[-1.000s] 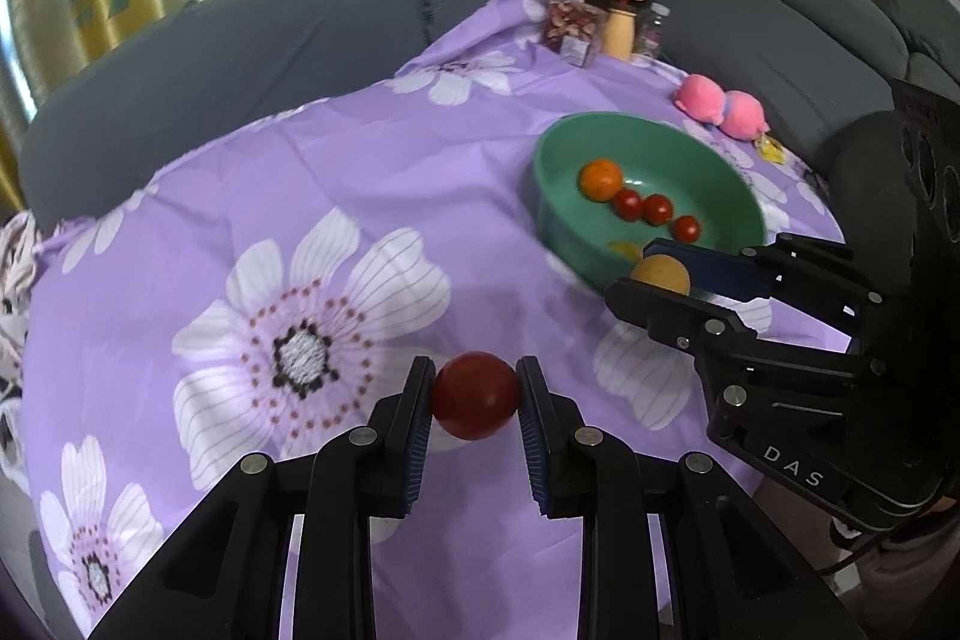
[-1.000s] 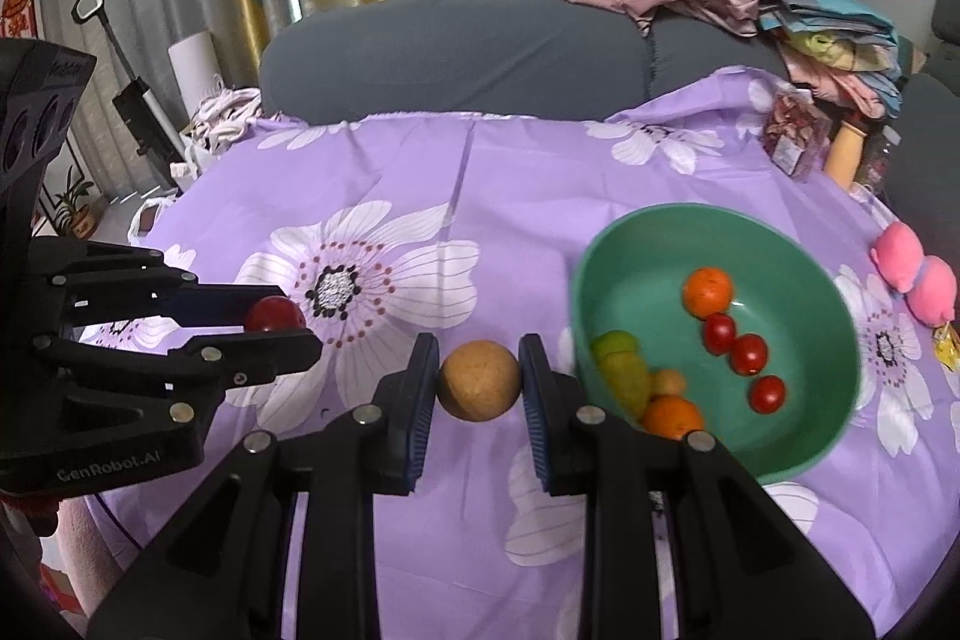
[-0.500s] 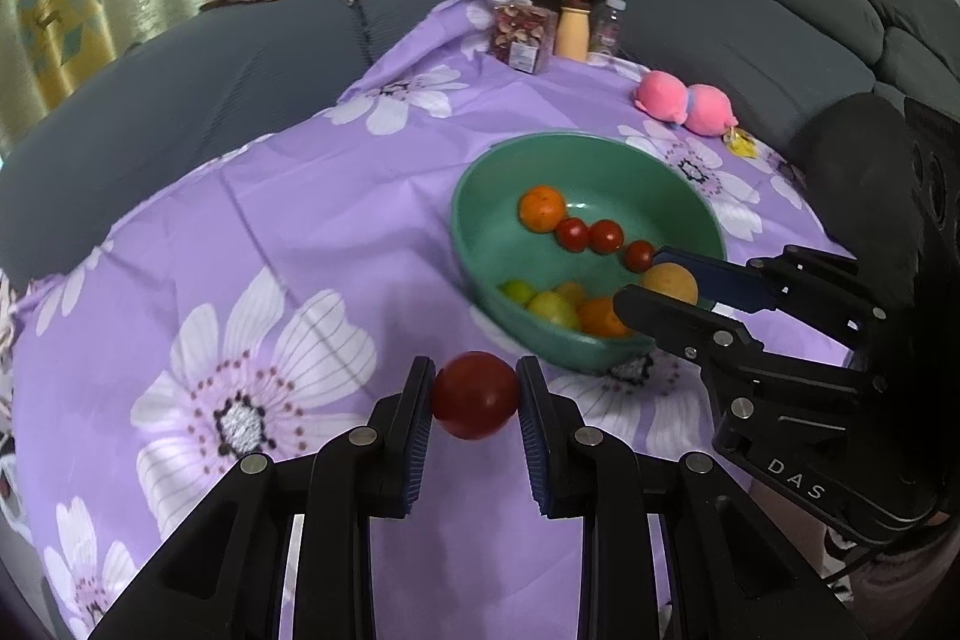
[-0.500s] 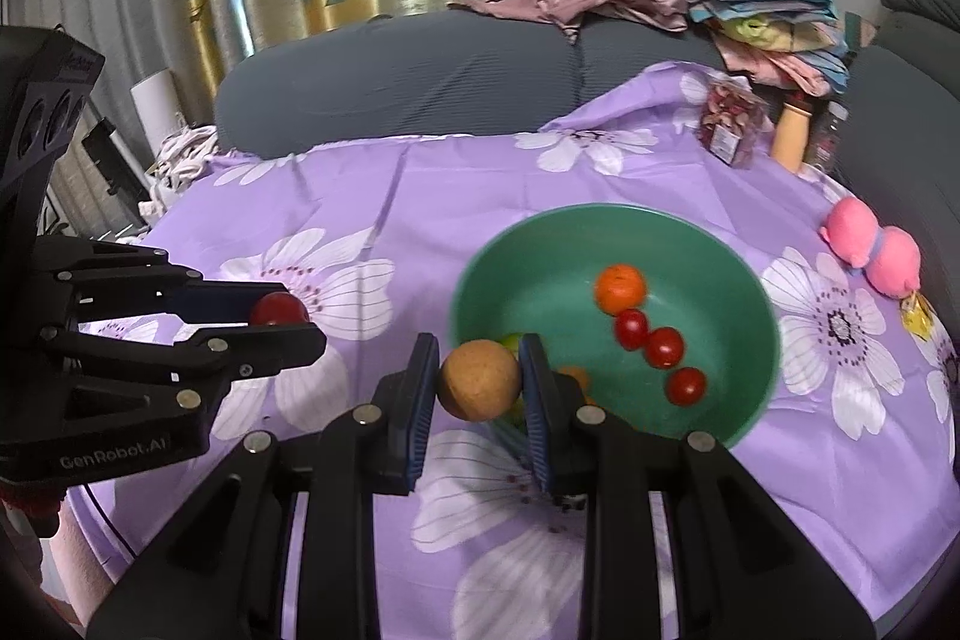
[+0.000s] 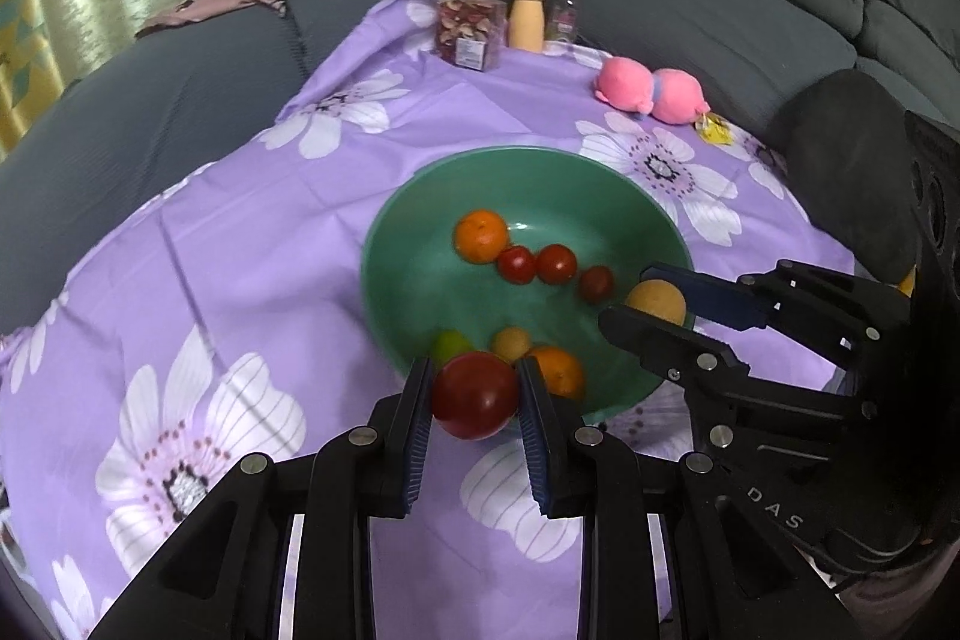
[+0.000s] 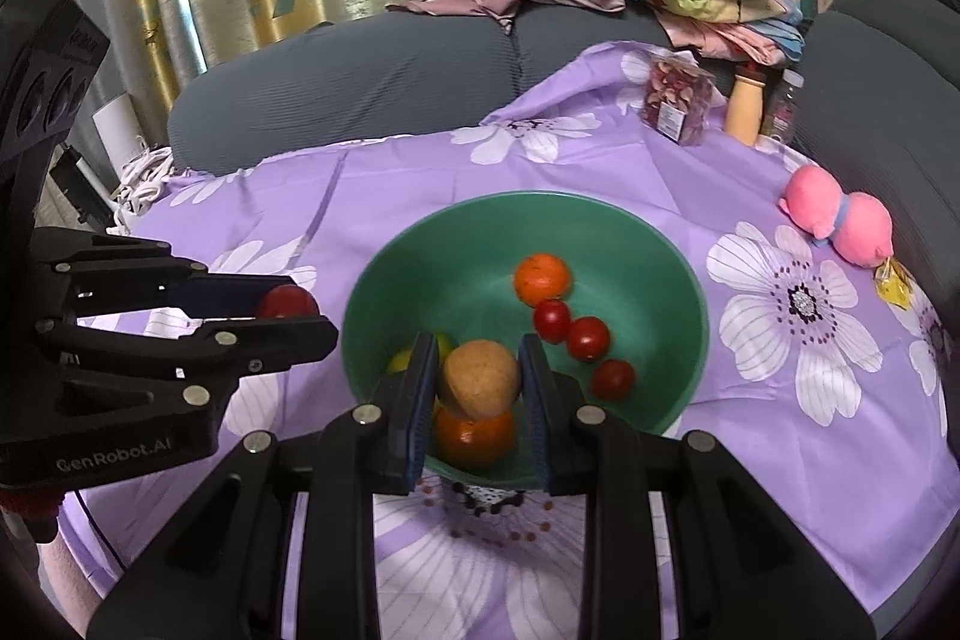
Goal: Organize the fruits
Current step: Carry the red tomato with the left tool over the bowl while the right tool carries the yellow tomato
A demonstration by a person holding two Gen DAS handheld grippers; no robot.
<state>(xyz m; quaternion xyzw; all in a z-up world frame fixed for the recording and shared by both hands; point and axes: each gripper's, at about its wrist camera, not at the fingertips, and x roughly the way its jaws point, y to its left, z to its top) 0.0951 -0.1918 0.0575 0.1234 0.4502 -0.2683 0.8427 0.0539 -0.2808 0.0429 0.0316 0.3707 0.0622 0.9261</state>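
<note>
Purple floral cloth (image 5: 252, 220), green bowl (image 5: 390, 232), gripper-held tomato (image 5: 474, 394)

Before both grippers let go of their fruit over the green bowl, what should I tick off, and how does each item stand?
1. Left gripper shut on the red tomato: ok.
2. Right gripper shut on the tan round fruit: ok.
3. Tan round fruit over the green bowl: ok.
4. Red tomato past the bowl's near rim: cannot tell; it looks level with the edge.
5. Free landing spot in the bowl: ok, bare floor left of the orange.
6. Grippers apart from each other: ok.
</note>
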